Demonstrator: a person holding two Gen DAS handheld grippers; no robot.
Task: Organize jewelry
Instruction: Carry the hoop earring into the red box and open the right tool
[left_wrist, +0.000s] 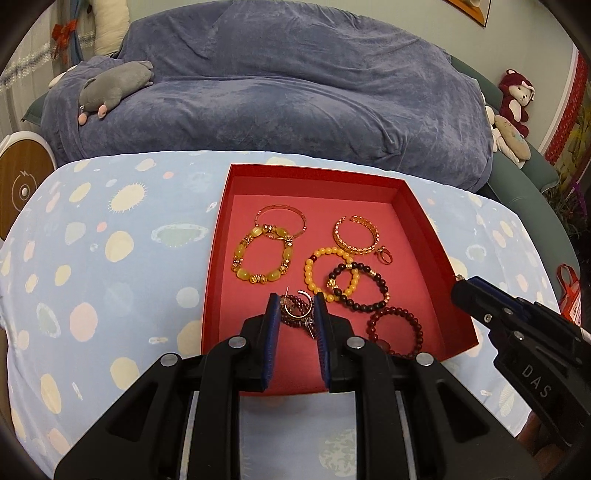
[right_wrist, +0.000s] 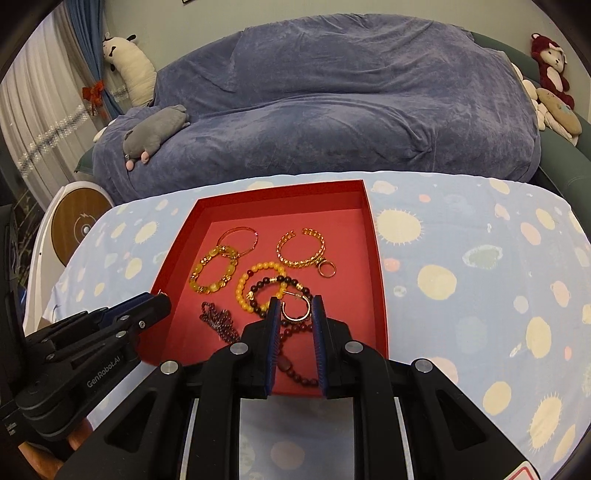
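Observation:
A red tray (left_wrist: 216, 254) (right_wrist: 376, 240) on the dotted blue cloth holds several bracelets, a gold cuff (left_wrist: 356, 234) (right_wrist: 301, 249) and a small ring (left_wrist: 384, 255) (right_wrist: 327, 269). My left gripper (left_wrist: 296, 304) hovers over the tray's near edge; a gold hoop earring (left_wrist: 301, 304) shows between its fingers, over a dark garnet chain (left_wrist: 295, 314) (right_wrist: 218, 319). My right gripper (right_wrist: 295, 306) also frames a gold hoop earring (right_wrist: 295, 308) between its fingers, above a dark red bead bracelet (right_wrist: 295, 350) (left_wrist: 393, 330). Both jaws stand slightly apart. Whether either grips a hoop is unclear.
A sofa under a blue-grey cover (left_wrist: 288, 96) stands behind the table, with a grey plush toy (left_wrist: 114, 88) on it. More plush toys (left_wrist: 513, 107) sit at the right. A round wooden-topped device (left_wrist: 22, 181) stands at the left.

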